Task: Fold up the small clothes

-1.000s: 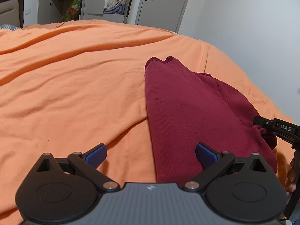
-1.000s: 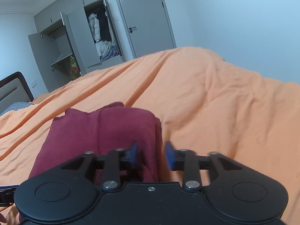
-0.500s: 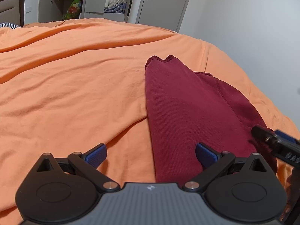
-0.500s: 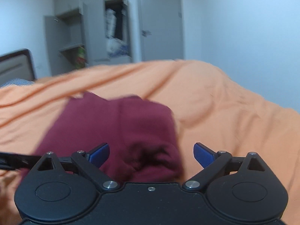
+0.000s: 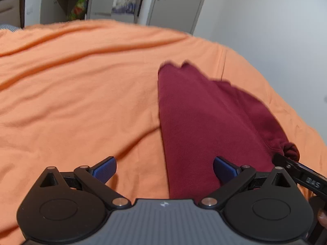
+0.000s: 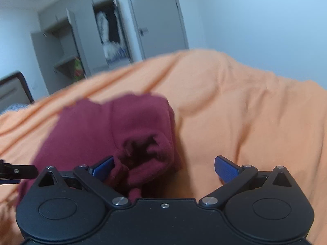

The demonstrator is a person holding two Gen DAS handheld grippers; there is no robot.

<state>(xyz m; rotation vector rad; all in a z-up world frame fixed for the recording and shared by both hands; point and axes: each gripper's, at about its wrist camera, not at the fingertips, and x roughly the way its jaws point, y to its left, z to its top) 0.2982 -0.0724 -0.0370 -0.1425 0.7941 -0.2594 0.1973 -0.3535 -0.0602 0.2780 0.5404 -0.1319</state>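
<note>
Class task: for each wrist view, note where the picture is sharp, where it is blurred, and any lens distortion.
Left wrist view: left gripper sharp, maroon garment smeared at its far edge, orange bedcover bowed by the fisheye. Right wrist view: right gripper crisp, garment, wardrobe and door soft; dark corners.

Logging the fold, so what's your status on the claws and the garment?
Left claw open, empty. Right claw open, empty. Maroon garment lies folded lengthwise on orange bedspread. Nothing blocking.
</note>
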